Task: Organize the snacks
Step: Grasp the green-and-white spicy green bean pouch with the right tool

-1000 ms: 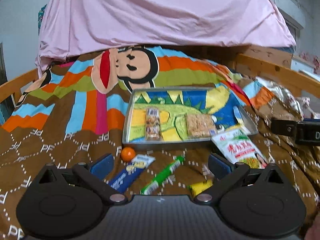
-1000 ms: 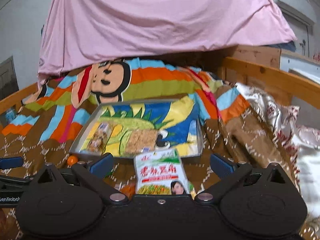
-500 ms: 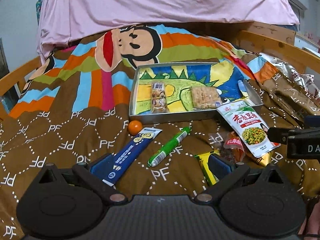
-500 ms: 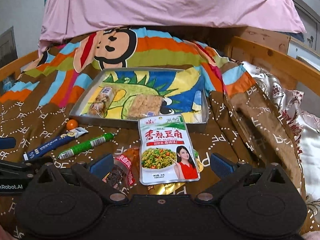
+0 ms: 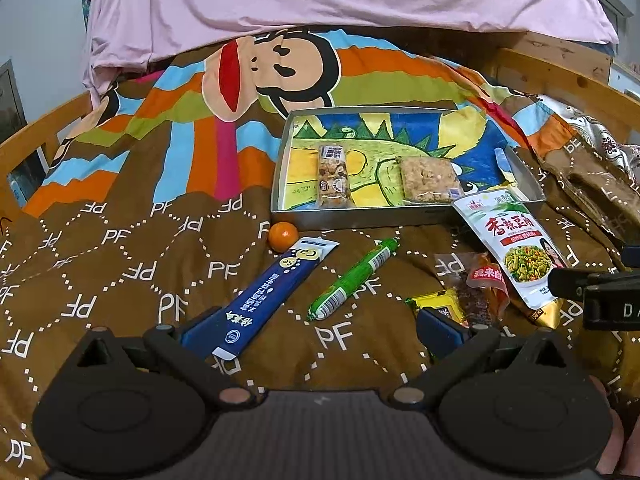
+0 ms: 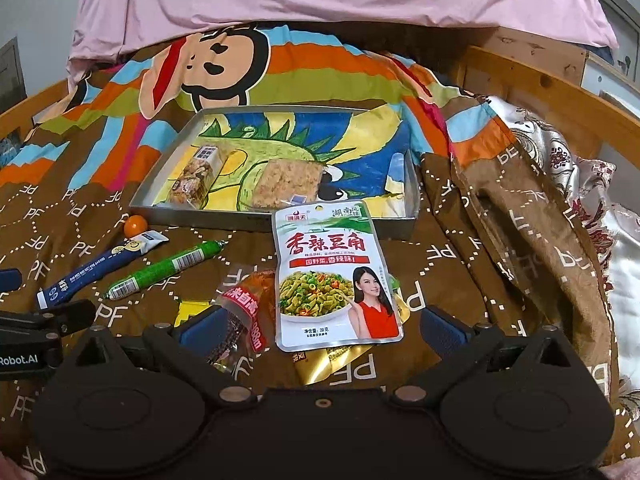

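Both tools have pulled back, wide apart; white snack pouch (image 6: 334, 276) lies between right tool (image 6: 320, 326) fingers.

Both wrist views look forward, low and near over the bedspread (image 5: 120, 240), sharing the tray (image 6: 192, 216).
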A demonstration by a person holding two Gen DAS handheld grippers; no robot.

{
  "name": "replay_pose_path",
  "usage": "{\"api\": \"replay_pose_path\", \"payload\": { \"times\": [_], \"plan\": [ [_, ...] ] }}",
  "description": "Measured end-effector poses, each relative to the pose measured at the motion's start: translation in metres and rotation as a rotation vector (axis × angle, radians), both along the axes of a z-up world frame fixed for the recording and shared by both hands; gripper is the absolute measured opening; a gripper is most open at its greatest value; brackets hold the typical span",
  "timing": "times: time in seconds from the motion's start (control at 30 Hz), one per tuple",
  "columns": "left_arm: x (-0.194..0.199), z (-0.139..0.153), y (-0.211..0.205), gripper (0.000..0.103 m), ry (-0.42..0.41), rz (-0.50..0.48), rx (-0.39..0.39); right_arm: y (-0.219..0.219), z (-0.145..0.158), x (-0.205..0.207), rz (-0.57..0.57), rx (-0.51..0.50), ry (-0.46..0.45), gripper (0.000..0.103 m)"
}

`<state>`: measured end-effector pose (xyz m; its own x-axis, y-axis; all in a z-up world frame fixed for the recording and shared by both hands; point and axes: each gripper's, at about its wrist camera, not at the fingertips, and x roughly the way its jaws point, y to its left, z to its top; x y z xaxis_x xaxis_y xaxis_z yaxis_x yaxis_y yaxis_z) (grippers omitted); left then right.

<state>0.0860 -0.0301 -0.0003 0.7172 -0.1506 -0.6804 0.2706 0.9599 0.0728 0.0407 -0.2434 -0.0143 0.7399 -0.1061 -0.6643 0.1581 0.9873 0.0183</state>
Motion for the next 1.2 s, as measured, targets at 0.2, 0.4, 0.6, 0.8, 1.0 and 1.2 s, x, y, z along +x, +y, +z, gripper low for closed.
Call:
{"api": "replay_pose_path", "payload": {
  "times": [0.2,0.4,0.6,0.8,1.0,1.2],
  "plan": [
    [0.001,-0.004,-0.004,0.102,0.010,-0.021,-0.017,-0.011,-0.002,0.009,-0.006,0.054,0.054,0.102],
    [0.005,-0.009,-0.005,0.103,0.032,-0.047,-0.072,-0.030,-0.004,0.031,-0.003,0.094,0.115,0.102],
    [0.013,-0.015,-0.009,0.102,0.048,-0.047,-0.099,-0.047,-0.007,0.060,0.013,0.067,0.126,0.102],
    [0.020,-0.020,-0.014,0.103,0.061,-0.045,-0.105,-0.053,-0.019,0.096,0.032,0.106,0.136,0.102],
    [0.024,-0.021,-0.020,0.103,0.048,-0.056,-0.118,-0.045,-0.032,0.119,0.079,0.069,0.177,0.102],
    [0.031,-0.023,-0.033,0.103,0.029,-0.091,-0.151,-0.044,-0.040,0.128,0.087,0.071,0.209,0.102]
  ]
}}
